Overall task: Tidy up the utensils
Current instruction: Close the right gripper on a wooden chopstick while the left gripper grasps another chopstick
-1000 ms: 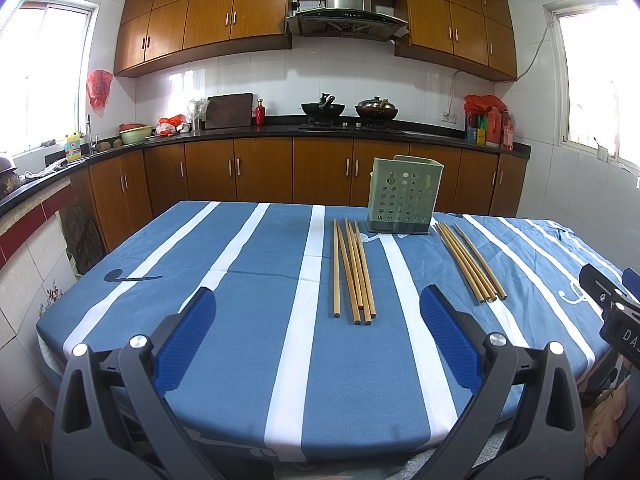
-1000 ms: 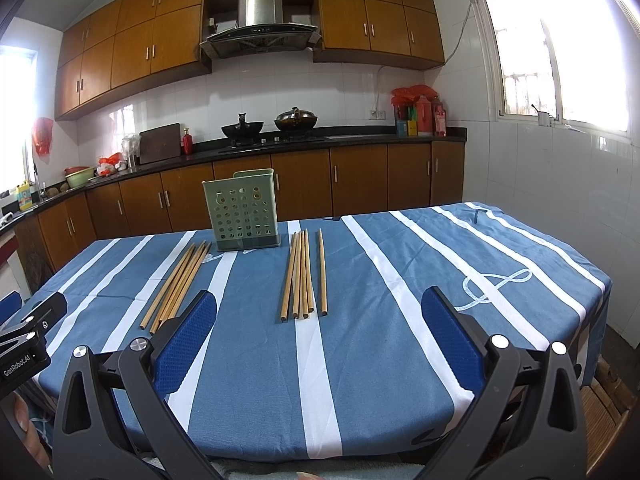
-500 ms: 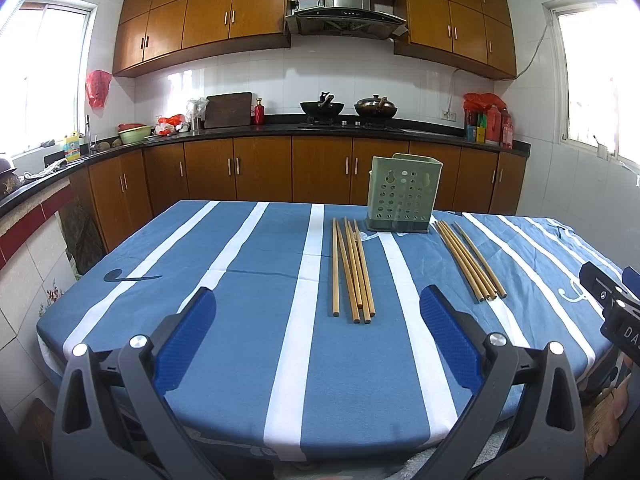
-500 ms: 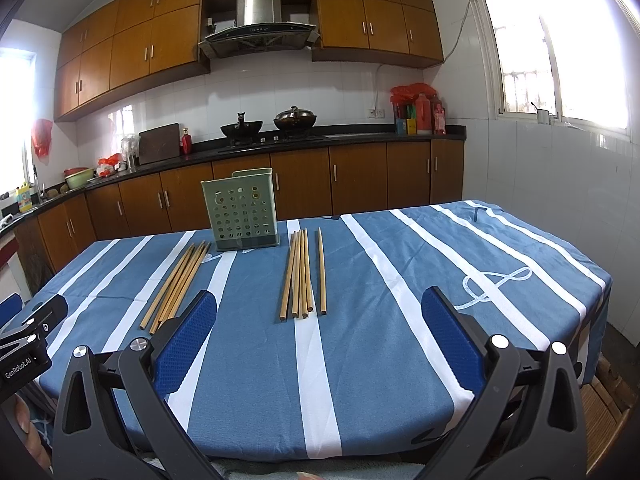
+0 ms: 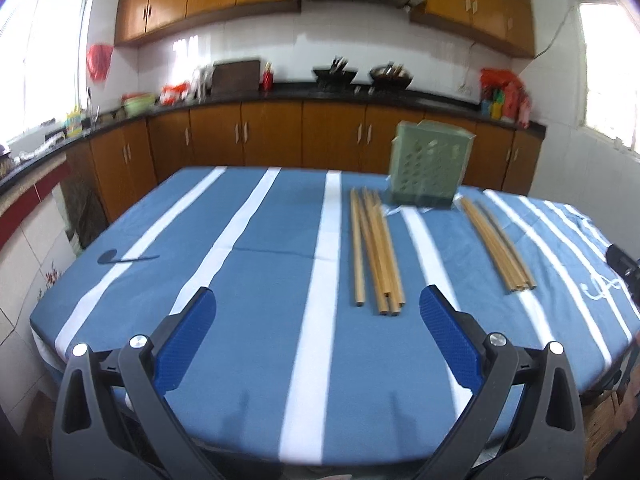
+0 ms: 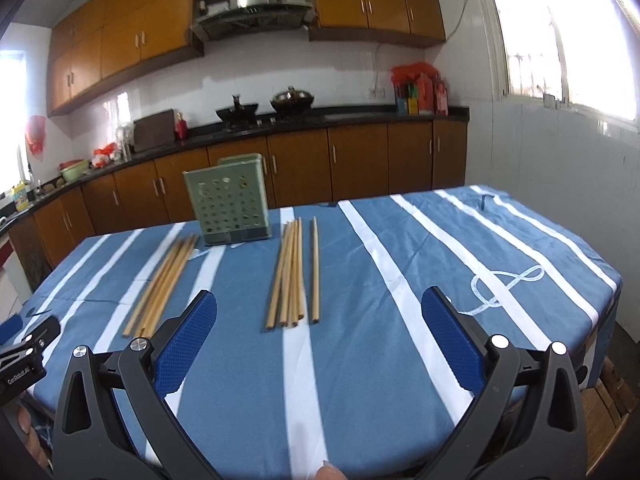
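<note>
While both tongs, left (image 5: pixel 316 312) and right (image 6: pixel 318 312), are hanging wide open and empty, chopsticks (image 6: pixel 290 272) are lying just ahead; reaching seems underway, pinching one bundle for the holder (image 6: pixel 230 208) beyond.

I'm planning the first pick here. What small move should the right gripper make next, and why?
Probably ease the right gripper forward and down onto the chopsticks just ahead. It is open and empty, they lie flat on the tablecloth, and none are in the green holder yet.

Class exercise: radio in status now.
Left gripper and right gripper open, empty. Two chopstick bundles flat on tablecloth, holder upright behind. Path unobstructed.
</note>
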Available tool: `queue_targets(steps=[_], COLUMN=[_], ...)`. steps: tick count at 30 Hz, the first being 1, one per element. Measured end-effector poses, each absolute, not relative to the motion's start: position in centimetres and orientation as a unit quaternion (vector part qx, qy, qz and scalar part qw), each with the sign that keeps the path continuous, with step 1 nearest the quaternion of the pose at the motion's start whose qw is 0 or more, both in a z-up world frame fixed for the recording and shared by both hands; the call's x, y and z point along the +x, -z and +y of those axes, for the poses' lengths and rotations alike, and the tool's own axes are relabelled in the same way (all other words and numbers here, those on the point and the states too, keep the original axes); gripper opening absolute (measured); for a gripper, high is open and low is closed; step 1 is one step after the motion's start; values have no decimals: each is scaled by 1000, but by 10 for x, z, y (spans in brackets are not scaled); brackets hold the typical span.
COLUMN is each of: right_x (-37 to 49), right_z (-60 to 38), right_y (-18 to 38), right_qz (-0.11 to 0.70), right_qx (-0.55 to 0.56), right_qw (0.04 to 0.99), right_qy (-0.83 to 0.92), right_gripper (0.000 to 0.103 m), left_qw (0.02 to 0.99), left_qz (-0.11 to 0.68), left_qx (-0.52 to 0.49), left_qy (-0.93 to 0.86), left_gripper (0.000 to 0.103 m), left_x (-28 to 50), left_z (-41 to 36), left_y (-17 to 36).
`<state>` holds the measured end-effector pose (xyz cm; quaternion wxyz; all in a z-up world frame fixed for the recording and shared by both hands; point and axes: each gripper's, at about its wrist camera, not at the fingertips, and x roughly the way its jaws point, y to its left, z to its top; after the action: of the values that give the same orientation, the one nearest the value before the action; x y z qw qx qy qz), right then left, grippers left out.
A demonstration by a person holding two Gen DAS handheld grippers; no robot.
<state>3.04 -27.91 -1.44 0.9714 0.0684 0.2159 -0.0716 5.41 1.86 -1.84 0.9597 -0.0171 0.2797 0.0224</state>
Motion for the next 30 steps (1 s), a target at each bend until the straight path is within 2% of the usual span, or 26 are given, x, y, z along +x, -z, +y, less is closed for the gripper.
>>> queue_targets(steps=[2,4,6,8,11,13,17,20,21,23,25,27,30], right_x=[54,73,101,124,162,176,196,199,199,200,198,201,205], right_z=[-288,-296,-302,-306,-313,-317,-317,-311,-311,-309,-311,-314,-318], right_y=[16,19,27,36,57,68,84,91,91,92,92,91,92], right_qz=[239,260,289,315,361,384,414,422,417,414,414,414,414], right_qx=[76,79,75,75,96,110,122,103,98,83,87,89,91], right_qw=[965,960,952,944,926,916,902,900,903,906,906,905,905], right_qy=[75,70,69,65,49,37,25,26,25,28,26,25,23], right_gripper=[99,91,74,62,45,35,31,21,14,8,8,8,8], left_qw=[952,944,937,930,924,918,903,899,898,896,890,883,881], left_qz=[305,328,347,363,380,393,418,425,427,435,448,462,464], left_qx=[-25,-30,-36,-40,-41,-53,-89,-83,-76,-51,-33,-19,-7], left_qy=[-28,-33,-33,-28,-18,5,45,64,70,78,82,85,93], left_gripper=[99,99,99,99,86,70,61,54,51,43,28,19,18], left_x=[72,91,108,124,146,160,187,201,205,213,219,225,227], left_z=[27,35,42,47,49,50,47,38,33,22,13,8,4], left_y=[22,25,29,32,36,40,47,49,50,53,59,67,72])
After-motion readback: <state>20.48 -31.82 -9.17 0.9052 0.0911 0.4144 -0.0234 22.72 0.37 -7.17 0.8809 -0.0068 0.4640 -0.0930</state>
